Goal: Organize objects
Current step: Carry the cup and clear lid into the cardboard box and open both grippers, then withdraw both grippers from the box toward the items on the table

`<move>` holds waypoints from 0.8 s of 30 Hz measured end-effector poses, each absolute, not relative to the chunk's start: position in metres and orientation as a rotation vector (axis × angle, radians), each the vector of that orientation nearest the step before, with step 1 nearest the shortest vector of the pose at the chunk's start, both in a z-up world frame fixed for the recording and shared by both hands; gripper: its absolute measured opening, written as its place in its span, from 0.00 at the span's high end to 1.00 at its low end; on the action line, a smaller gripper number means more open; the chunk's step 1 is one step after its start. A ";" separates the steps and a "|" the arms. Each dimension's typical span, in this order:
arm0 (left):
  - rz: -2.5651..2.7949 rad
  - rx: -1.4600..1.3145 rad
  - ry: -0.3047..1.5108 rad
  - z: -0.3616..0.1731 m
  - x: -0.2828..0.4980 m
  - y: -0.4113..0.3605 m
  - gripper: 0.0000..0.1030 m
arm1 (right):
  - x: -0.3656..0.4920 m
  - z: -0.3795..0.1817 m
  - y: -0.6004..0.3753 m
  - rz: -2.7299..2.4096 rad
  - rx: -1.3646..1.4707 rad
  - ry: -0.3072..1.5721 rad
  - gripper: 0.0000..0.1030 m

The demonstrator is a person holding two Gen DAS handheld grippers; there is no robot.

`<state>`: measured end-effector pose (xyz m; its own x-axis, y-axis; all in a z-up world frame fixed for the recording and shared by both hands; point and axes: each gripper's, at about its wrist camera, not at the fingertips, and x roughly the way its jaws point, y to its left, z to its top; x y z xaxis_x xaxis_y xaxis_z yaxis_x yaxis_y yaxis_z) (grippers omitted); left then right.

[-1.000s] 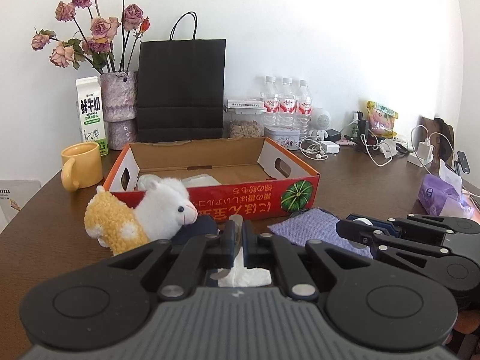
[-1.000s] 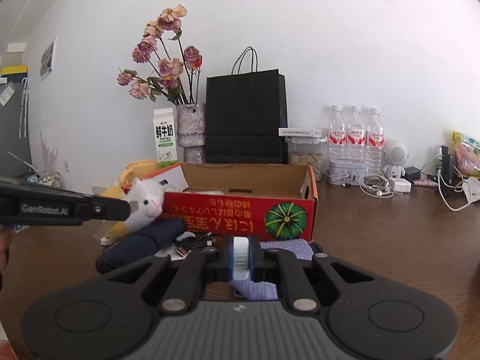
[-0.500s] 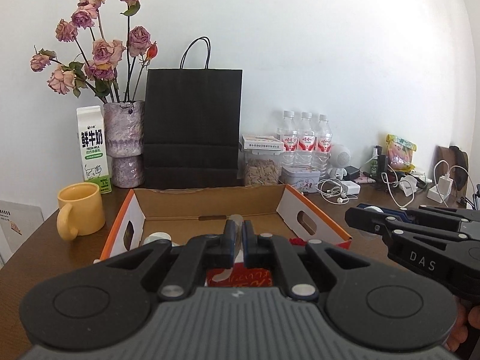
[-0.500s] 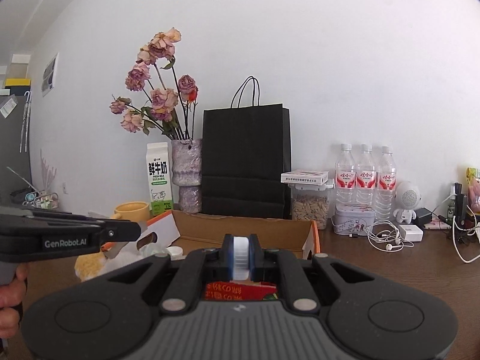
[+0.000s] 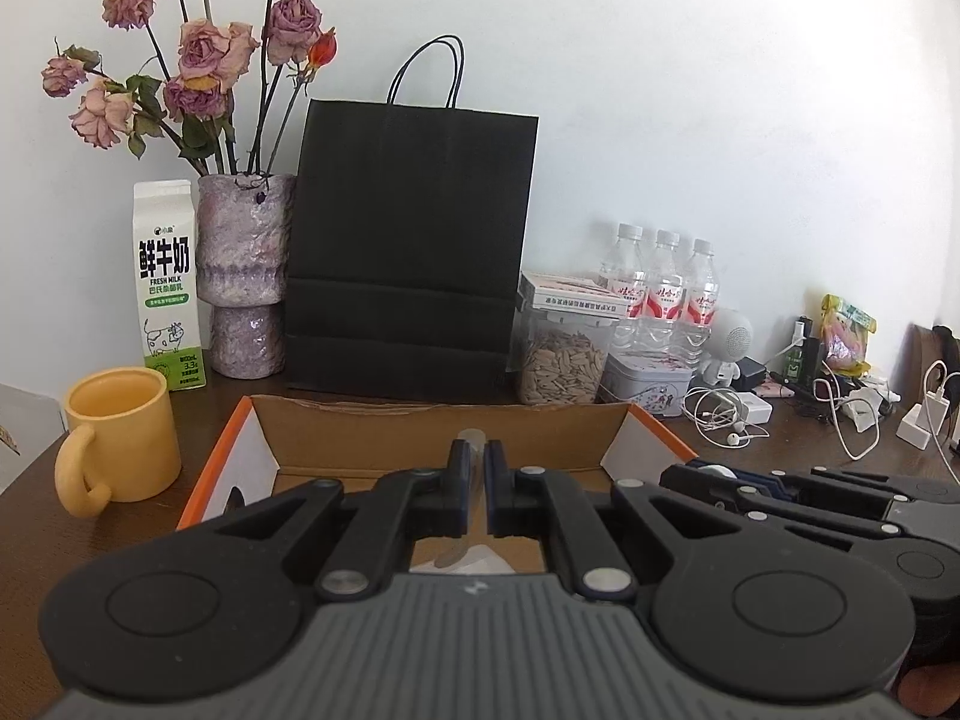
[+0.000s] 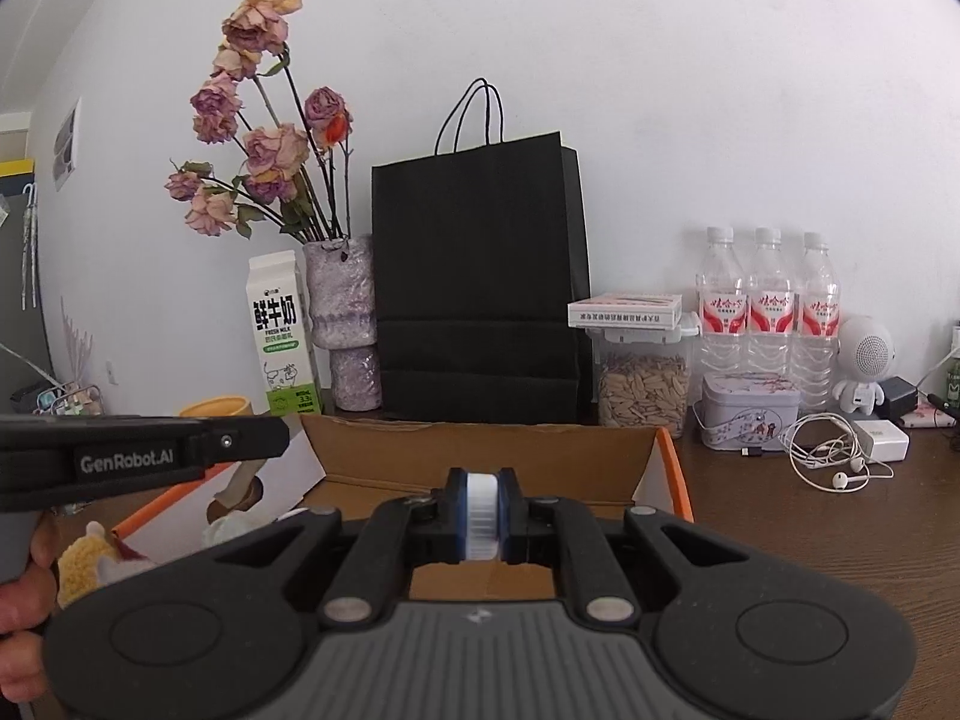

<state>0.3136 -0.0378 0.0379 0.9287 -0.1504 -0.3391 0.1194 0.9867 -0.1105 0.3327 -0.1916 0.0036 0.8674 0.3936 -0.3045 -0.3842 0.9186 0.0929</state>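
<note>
My left gripper [image 5: 474, 480] is shut on a thin pale tissue-like piece [image 5: 471, 439] and hangs over the open cardboard box [image 5: 444, 441]. My right gripper [image 6: 482, 507] is shut on a white ribbed roll [image 6: 482, 516], held above the same box [image 6: 480, 459]. The right gripper also shows at the right of the left wrist view [image 5: 708, 474], the left gripper at the left of the right wrist view [image 6: 282, 438]. A yellow and white plush alpaca [image 6: 90, 558] lies left of the box. Some white packaging [image 5: 474, 561] lies inside the box.
Along the wall stand a yellow mug [image 5: 117, 432], a milk carton [image 5: 168, 285], a vase of dried roses [image 5: 243, 276], a black paper bag [image 5: 408, 252], a seed jar [image 5: 561, 360], three water bottles [image 5: 660, 294], a tin [image 6: 750, 411] and tangled cables [image 5: 726, 414].
Both grippers have risen and moved forward over the box, still shut on their loads. The plush, the purple cloth and the box front have dropped out of the left wrist view.
</note>
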 end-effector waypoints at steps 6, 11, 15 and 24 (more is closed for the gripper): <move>-0.132 -0.087 0.380 0.027 0.319 -0.038 0.94 | 0.337 -0.007 -0.195 0.394 0.034 0.338 0.92; -0.119 -0.065 0.417 0.017 0.325 -0.043 0.94 | 0.339 -0.010 -0.195 0.398 0.040 0.352 0.92; -0.101 -0.066 0.424 0.015 0.325 -0.044 0.90 | 0.341 -0.011 -0.194 0.381 0.037 0.367 0.76; 0.044 -0.116 0.378 0.021 0.322 -0.032 0.00 | 0.341 -0.009 -0.198 0.287 0.048 0.356 0.00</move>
